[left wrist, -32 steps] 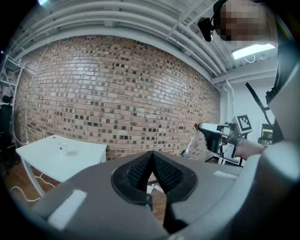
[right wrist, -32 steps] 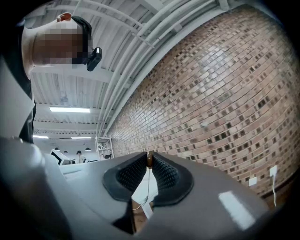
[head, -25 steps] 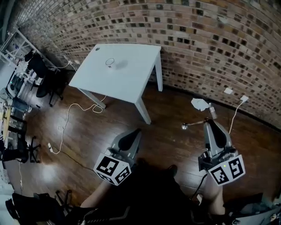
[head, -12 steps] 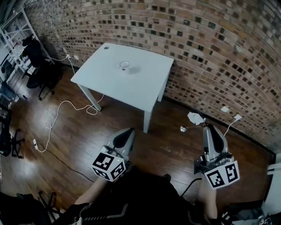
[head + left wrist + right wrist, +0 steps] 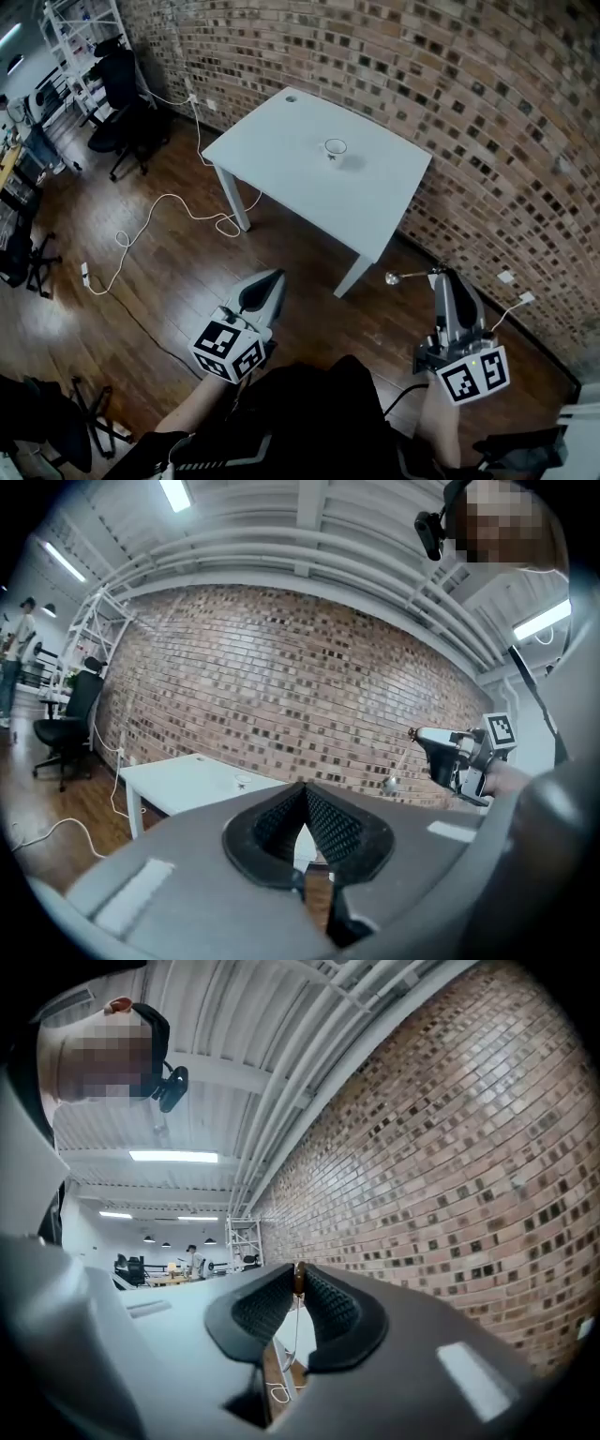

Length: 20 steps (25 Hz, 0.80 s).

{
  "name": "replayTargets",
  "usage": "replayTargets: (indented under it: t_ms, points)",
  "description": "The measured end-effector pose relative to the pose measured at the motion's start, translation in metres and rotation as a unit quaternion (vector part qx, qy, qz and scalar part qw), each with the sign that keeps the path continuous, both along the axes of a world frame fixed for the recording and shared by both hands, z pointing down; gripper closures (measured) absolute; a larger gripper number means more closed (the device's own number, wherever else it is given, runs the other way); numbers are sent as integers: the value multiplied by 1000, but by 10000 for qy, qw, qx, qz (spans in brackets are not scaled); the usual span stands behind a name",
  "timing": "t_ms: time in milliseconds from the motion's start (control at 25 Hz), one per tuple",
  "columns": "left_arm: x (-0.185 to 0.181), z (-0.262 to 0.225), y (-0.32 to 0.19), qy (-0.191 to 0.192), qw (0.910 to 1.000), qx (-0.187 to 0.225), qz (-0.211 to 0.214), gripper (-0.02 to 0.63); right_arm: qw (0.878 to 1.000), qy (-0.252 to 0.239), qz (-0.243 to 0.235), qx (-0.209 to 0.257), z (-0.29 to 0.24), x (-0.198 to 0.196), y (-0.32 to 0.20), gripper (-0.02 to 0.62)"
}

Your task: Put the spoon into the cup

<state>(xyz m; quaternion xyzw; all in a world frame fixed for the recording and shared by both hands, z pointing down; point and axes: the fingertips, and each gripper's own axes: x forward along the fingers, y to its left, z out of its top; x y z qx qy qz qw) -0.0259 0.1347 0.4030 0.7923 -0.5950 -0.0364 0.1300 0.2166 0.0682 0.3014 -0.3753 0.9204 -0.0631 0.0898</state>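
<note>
In the head view the task is at the carrying step. The right gripper is clamped on the handle of a slim metal spoon, whose bowl sticks out sideways toward the other gripper, over the wooden floor off the near corner of the white rectangular table. The small pale cup stands about the middle of the surface, a little toward the edge along the brick wall, well apart from the spoon. The left gripper is held low and forward, carrying nothing.

In the left gripper view the ribbed pads meet with nothing between them. Past them lie the table, the cup and the spoon.

In the right gripper view the jaws pinch the brownish handle end and point roughly level along the wall.

The next move probably calls for reaching over the surface, then tilting the bowl down into the cup's narrow mouth.
</note>
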Motion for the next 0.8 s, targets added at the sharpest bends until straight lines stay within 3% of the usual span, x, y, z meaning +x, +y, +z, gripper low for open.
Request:
replayTargets:
  t_ms: [400,600,800]
  points:
    - [-83,-9,-24,32,9955,-2,-943,612,9950,146,-973,180,-12,-102,-65,552]
    - [-110,-17,-38,-156,9939,-43,-1088,612,9922,-62,-1215,267,-21,-133,-93,552]
    - [-116,-25,-79,-107,9947,-18,-1020,612,9942,-72,-1065,136,-15,-136,-126,552]
